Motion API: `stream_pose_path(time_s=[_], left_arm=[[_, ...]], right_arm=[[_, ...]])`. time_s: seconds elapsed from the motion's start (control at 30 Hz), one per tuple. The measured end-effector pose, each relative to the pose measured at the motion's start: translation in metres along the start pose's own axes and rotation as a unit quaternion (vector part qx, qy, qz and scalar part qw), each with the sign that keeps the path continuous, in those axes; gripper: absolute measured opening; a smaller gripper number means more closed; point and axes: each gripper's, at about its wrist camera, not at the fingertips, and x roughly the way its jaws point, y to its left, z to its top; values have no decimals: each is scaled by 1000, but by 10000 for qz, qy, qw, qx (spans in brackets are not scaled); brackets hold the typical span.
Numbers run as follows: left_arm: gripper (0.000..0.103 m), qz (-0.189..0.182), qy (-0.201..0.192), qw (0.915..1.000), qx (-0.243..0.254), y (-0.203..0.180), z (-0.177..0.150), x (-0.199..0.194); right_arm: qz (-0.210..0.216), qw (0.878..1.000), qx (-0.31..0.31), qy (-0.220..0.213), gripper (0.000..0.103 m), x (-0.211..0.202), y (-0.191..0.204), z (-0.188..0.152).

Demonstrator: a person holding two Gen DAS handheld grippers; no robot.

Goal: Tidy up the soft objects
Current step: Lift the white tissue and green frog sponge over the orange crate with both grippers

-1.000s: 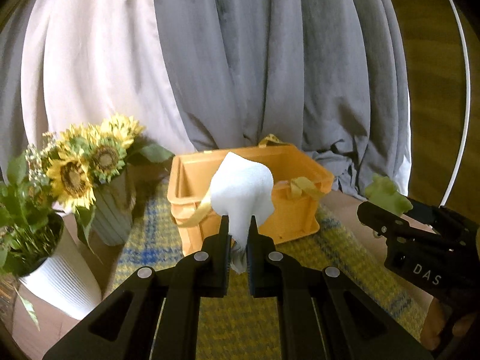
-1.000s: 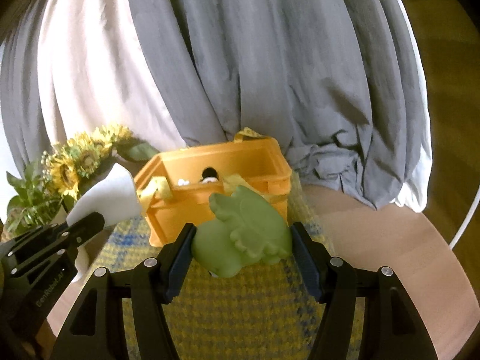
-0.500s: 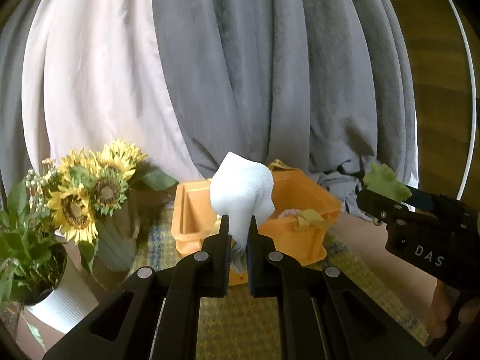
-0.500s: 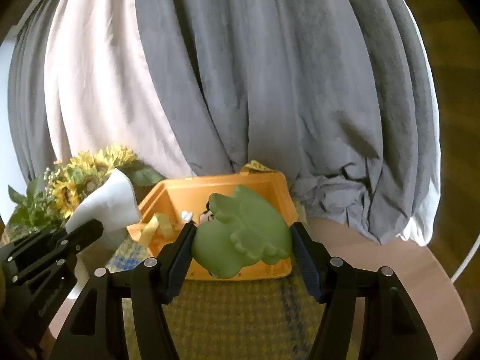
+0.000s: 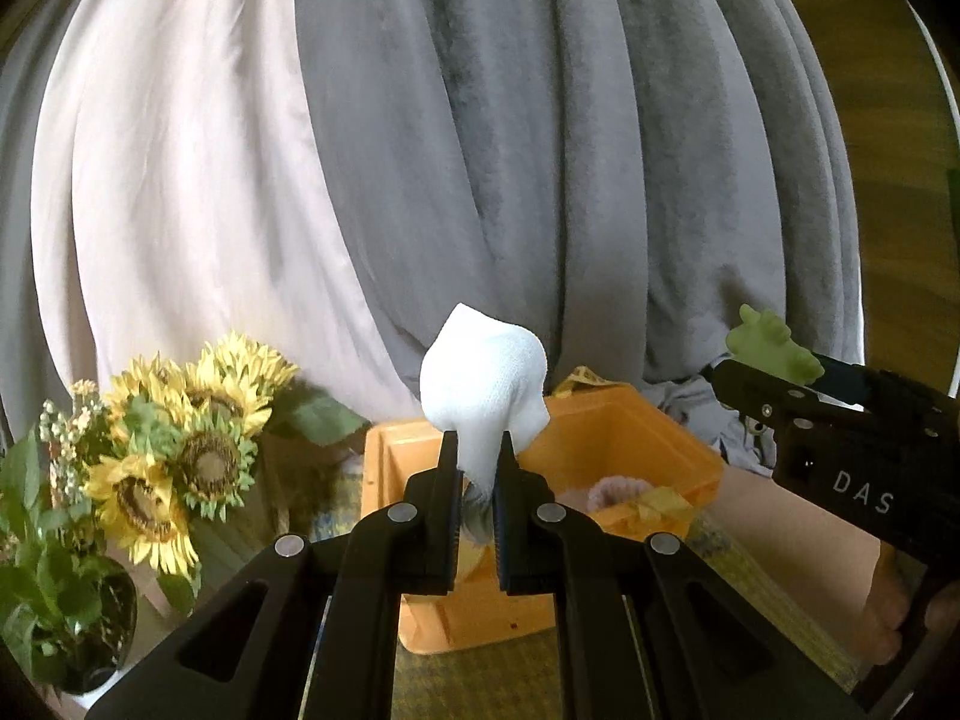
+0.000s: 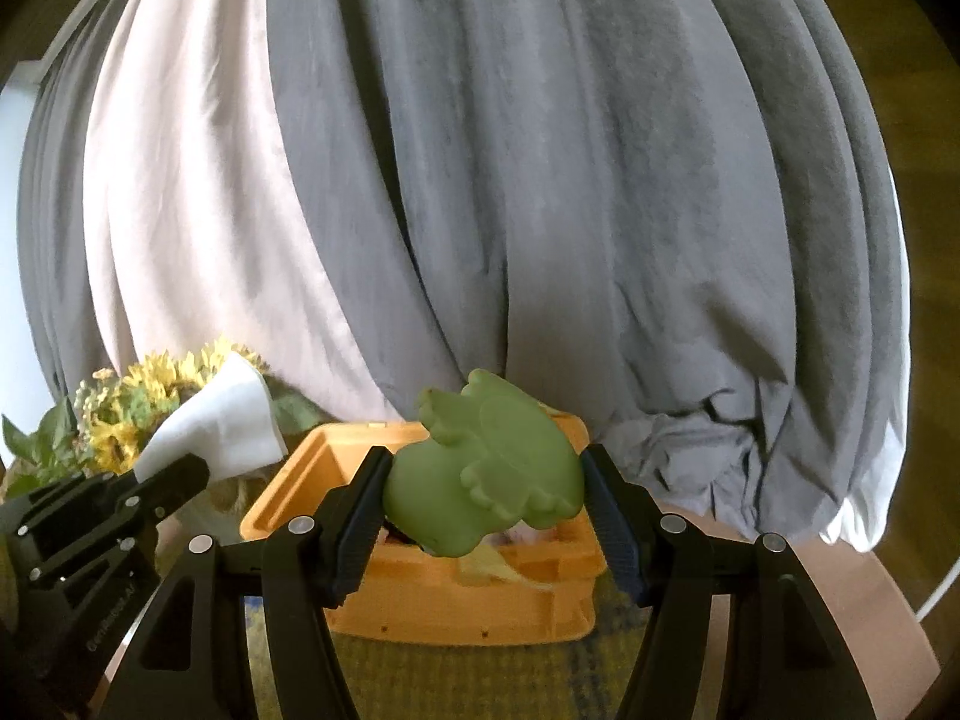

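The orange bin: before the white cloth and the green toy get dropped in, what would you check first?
1. White cloth pinched firmly in the left hand-held gripper: ok.
2. Green toy clamped between the right hand-held gripper's fingers: ok.
3. Orange bin open-topped and upright on the plaid mat: ok.
4. Room left in the bin beside the pink item: cannot tell.
5. Grippers over the bin opening: cannot tell.
6. Sunflowers clear of the path: ok.

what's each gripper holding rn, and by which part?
Left gripper: white knitted cloth, pinched at its narrow lower end. Right gripper: soft green frog-like toy, clamped across its two sides.
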Motion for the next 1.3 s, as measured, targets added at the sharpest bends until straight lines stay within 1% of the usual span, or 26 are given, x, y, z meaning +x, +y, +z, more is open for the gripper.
stream_pose_path(time_s=[0.2, 0.4, 0.77, 1.03, 1.3], left_arm=[[10, 74, -32, 10000, 44, 7, 5, 21], [10, 109, 45, 9999, 85, 8, 5, 43], [10, 103, 403, 9990, 157, 6, -8, 88], [10, -9, 629, 9978, 188, 4, -17, 113], [11, -210, 924, 9952, 243, -1, -26, 141]], right_arm=[[-19, 10000, -16, -72, 64, 23, 1, 8], [-5, 10000, -19, -35, 64, 45, 1, 10], [-53, 9994, 33, 349, 64, 98, -7, -1], [-45, 9980, 49, 634, 64, 130, -11, -10], [15, 9957, 36, 923, 64, 152, -11, -18]])
